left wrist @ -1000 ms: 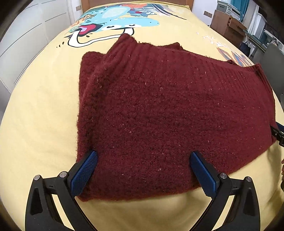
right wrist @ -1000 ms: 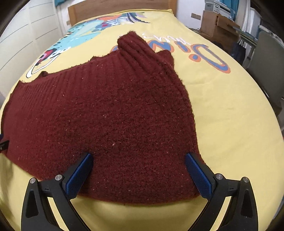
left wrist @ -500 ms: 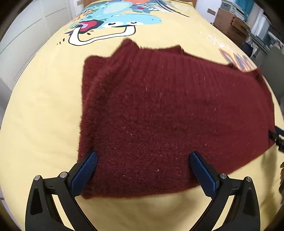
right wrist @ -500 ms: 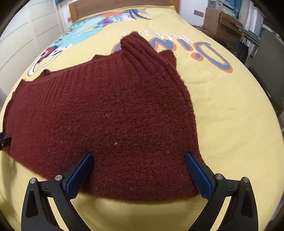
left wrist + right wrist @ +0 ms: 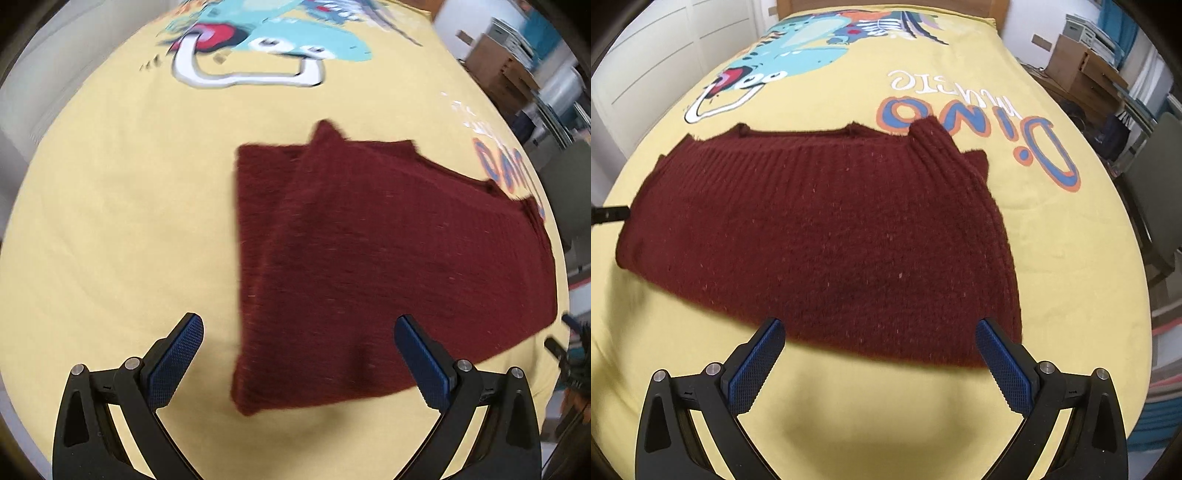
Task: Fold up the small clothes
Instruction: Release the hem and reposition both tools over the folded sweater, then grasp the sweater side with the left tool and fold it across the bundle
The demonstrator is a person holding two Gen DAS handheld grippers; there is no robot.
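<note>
I am holding both tongs over the bed, and the sweater is lying flat on the yellow cover, already folded into a rough rectangle with a ribbed cuff or collar sticking up at its far edge. My left tongs are standing wide open and gripping nothing; their left pad is hanging over bare cover and only the right pad is over the knit, near the sweater's near left corner. My right tongs are likewise spread wide and empty, straddling the near edge close to the right corner. The left view is blurring, so I cannot tell how many layers are stacked at the left edge. I am judging the step in hand to be taking the near hem for another fold. To do it well, I am advising that each pair close on the full thickness of the near edge, just inside its own corner, so no lower layer is left behind. Both sides should be rising level and travelling away together, keeping the hem taut between them. The knit is looking thick and springy, so a shallow bite is likely to be slipping off; the fold should be laid square to the far edge
</note>
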